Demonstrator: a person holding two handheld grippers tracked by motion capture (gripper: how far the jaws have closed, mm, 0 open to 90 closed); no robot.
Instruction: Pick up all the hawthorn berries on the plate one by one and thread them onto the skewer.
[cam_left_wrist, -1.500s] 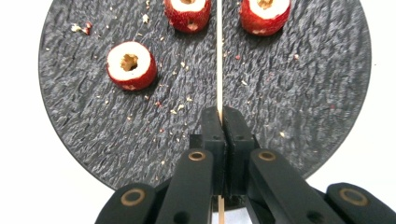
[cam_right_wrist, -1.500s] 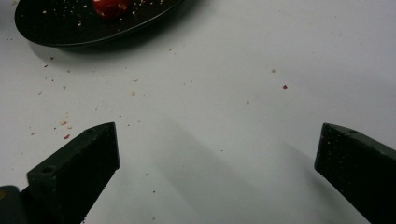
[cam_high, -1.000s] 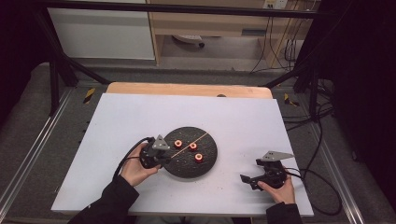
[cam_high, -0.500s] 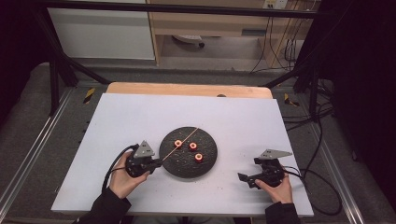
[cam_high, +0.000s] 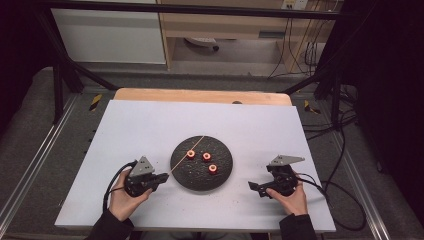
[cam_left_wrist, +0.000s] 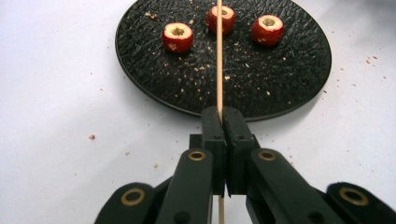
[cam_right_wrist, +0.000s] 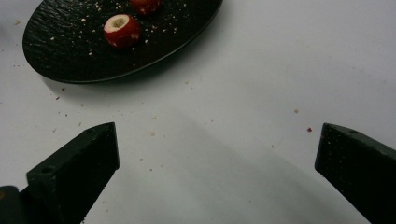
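Observation:
A round black plate (cam_high: 196, 175) (cam_left_wrist: 149, 70) (cam_right_wrist: 56, 56) lies mid-table with three small red cored fruits (cam_high: 206, 156) (cam_left_wrist: 178, 37) (cam_right_wrist: 121, 30) on it. My left gripper (cam_high: 161, 178) (cam_left_wrist: 223, 116) sits at the plate's left edge, shut on a thin wooden skewer (cam_high: 187, 154) (cam_left_wrist: 219, 60). The skewer runs from the jaws up across the plate, over the middle fruit (cam_left_wrist: 226, 16). My right gripper (cam_high: 254, 186) (cam_right_wrist: 217, 149) rests on the table right of the plate, open with nothing between its jaws.
The plate sits on a white table top (cam_high: 150, 125) scattered with fine crumbs (cam_left_wrist: 92, 137). A wooden strip (cam_high: 200, 96) edges the far side. Cables (cam_high: 345, 200) trail off the right edge.
My left gripper has pulled back leftward from over the plate to its left edge, taking the skewer with it. The right gripper has barely moved.

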